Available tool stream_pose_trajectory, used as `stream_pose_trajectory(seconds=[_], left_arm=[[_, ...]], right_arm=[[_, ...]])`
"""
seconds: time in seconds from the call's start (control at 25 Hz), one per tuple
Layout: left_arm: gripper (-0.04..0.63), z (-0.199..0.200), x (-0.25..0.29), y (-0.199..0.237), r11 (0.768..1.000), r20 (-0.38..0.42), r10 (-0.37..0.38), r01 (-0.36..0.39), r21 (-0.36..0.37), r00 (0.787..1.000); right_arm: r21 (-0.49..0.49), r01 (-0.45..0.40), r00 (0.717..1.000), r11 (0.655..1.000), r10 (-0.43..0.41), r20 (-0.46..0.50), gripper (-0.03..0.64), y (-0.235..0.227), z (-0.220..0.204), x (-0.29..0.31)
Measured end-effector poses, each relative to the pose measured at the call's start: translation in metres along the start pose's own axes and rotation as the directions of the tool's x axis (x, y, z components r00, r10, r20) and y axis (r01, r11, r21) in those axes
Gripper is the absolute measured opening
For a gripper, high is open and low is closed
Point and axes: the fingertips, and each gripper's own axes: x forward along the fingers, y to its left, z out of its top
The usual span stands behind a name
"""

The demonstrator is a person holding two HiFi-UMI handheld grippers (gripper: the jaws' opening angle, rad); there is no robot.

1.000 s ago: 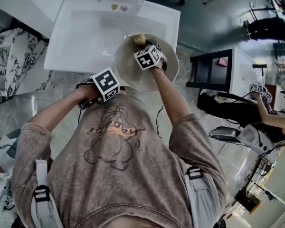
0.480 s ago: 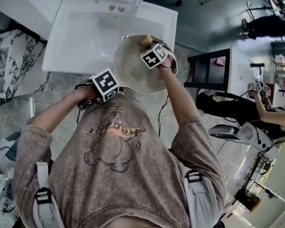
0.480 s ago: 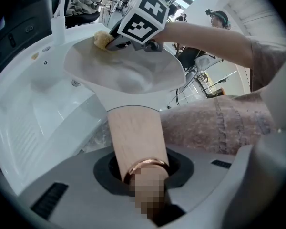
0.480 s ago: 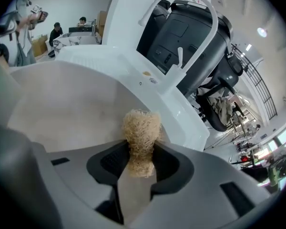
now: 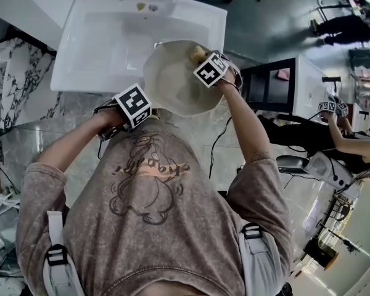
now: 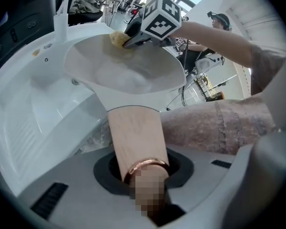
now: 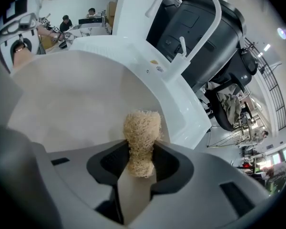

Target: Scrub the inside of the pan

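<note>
Pale wood fills the left gripper: its jaws are clamped on the end of the pan's handle, just past a copper-coloured ring. From that grip the handle runs straight away from the person, so the long axis of the pan goes from the chest outward, with the cream bowl at the far end and its open side up. The bowl is held above the near right corner of the white sink, partly over the basin and partly beyond its right edge. The right gripper has its jaws closed to a narrow gap on a tan fibrous scrubber, which is pinched at its waist and bulges out beyond the fingertips. The scrubber's free end is against the inside of the bowl, at the far right part of the wall just below the rim. The scrubber is the only thing seen in the pan. A white tap stands at the sink's back edge. Against the frame one second earlier, the scrubber has travelled rightward along the far inner wall, from about the middle of the far side. The right gripper has gone with it. The left gripper's hold on the handle is unchanged.
</note>
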Motion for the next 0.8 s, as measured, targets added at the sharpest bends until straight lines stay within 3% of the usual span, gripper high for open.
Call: stream_pose_trajectory(seconds=[0.56,0.72,0.8], left_arm=[[0.106,0.000,0.002,0.001,1.000,-0.004,0.018,-0.018,0.025,1.000],[0.106,0.000,0.003,0.002,1.000,0.000,0.005,-0.005,0.011,1.000],[0.106,0.000,0.003,0.002,1.000,0.004,0.000,0.000,0.006,1.000]], right_arm=[[-0.084,-0.171,0.979,0.982,0.160,-0.126,0.156,0.017,-0.037,-0.023],[-0.040,-0.215,0.947,0.976,0.198,-0.252,0.156,0.027,-0.065,-0.032],[-0.045,-0.241,0.940,0.969,0.222,-0.258,0.156,0.034,-0.065,-0.033]])
